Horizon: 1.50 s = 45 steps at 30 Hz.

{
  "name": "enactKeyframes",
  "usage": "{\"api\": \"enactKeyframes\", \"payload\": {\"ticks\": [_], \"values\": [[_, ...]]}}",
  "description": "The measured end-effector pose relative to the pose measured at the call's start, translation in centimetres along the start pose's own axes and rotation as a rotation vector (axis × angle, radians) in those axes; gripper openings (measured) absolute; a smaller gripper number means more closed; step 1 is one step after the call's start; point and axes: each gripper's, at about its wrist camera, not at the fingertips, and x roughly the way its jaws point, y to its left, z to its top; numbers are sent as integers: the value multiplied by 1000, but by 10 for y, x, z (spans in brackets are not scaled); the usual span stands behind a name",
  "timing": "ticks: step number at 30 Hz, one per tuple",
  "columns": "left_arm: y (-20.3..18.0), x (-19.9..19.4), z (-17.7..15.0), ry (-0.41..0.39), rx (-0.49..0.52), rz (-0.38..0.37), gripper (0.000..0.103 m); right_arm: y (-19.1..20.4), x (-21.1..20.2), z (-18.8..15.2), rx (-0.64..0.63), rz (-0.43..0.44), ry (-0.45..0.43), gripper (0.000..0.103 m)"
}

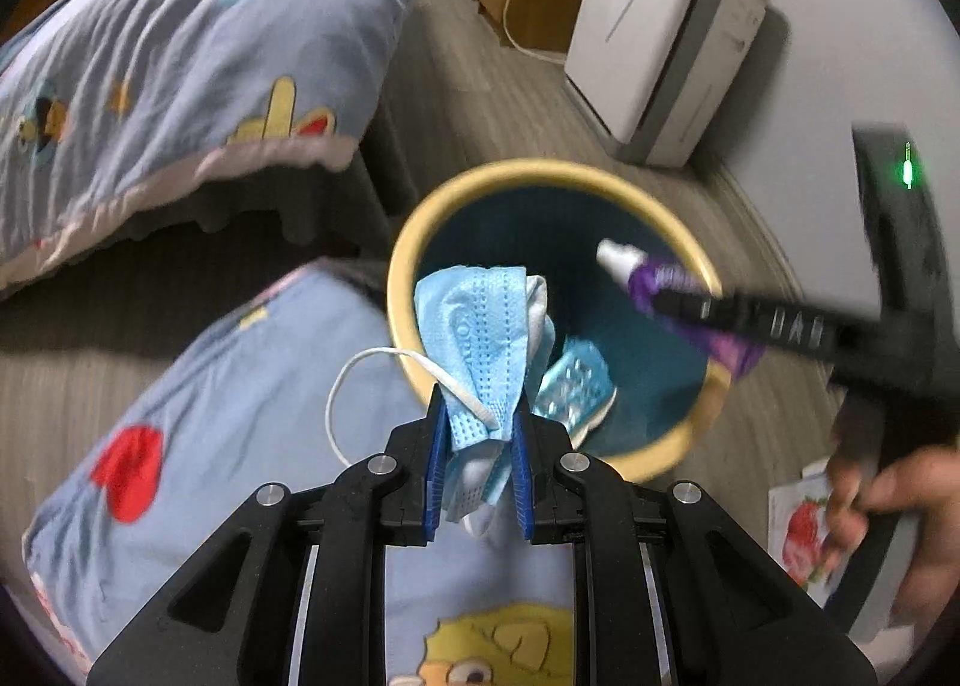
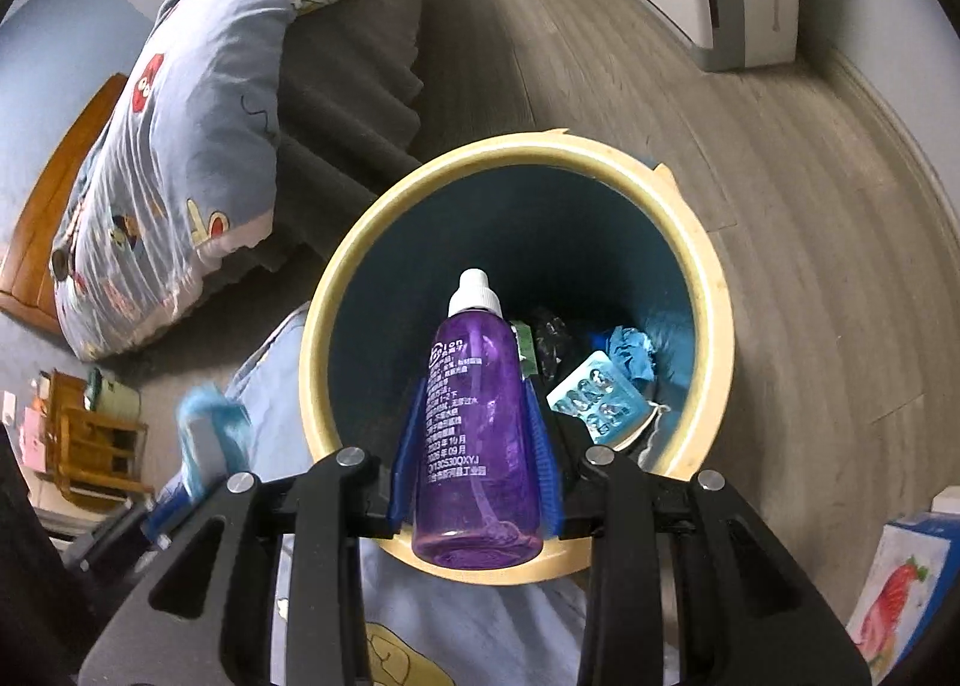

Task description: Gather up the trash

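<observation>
A bed [image 1: 180, 56] with a blue cartoon-print cover fills the 10 o'clock part of the left wrist view, above a wood-grain floor [image 2: 810, 206]. A white appliance [image 1: 660, 38] stands by the wall at 1 o'clock.

The bin [image 2: 708, 242], cream-rimmed with a dark teal inside, sits on the floor just beside a fold of the blue cover. At its bottom lie a blue blister pack [image 2: 597, 401], a crumpled blue scrap [image 2: 627, 350] at 1 o'clock of the pack, and dark wrapping [image 2: 552, 335] at 11 o'clock of it.

The left tool [image 1: 480, 434] is clamped on a light blue face mask [image 1: 474, 320]. The mask stands up from the blue pads towards 12 o'clock, over the bin's near rim, and its white ear loop [image 1: 345, 386] hangs out at 9 o'clock, outside the bin.

The right tool [image 2: 477, 458] grips a purple bottle [image 2: 474, 404] by its sides, white cap pointing to 12 o'clock over the bin's opening, base at 6 o'clock over the near rim. In the left wrist view this tool reaches in from 3 o'clock, a hand [image 1: 888, 506] holding its grip.

A strawberry-print packet [image 2: 894, 596] lies on the floor at 4 o'clock of the bin.
</observation>
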Motion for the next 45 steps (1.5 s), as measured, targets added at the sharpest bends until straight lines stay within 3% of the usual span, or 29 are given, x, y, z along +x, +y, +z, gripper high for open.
{"api": "enactKeyframes", "payload": {"ticks": [4,9,11,16,22,28,33,39,45], "values": [[-2,5,24,-23,6,-3,20,-10,6,2,41,1,4,32],[-13,30,29,5,-2,-33,21,-24,14,2,99,23,16,32],[-19,43,26,20,-5,-40,26,-26,15,3,112,39,12,32],[-24,55,21,21,-7,-48,58,-27,15,6,108,41,2,32],[-19,55,14,20,18,-19,59,-23,20,7,98,30,-2,32],[-7,51,5,23,5,-6,59,-22,18,6,96,20,-11,48],[-5,42,0,9,8,7,59,-20,11,5,75,3,-8,51],[-14,26,-14,-21,56,34,59,-15,-14,4,-31,-20,-27,51],[-23,-1,-30,-64,73,34,61,-7,-48,-3,-184,-97,-55,55]]}}
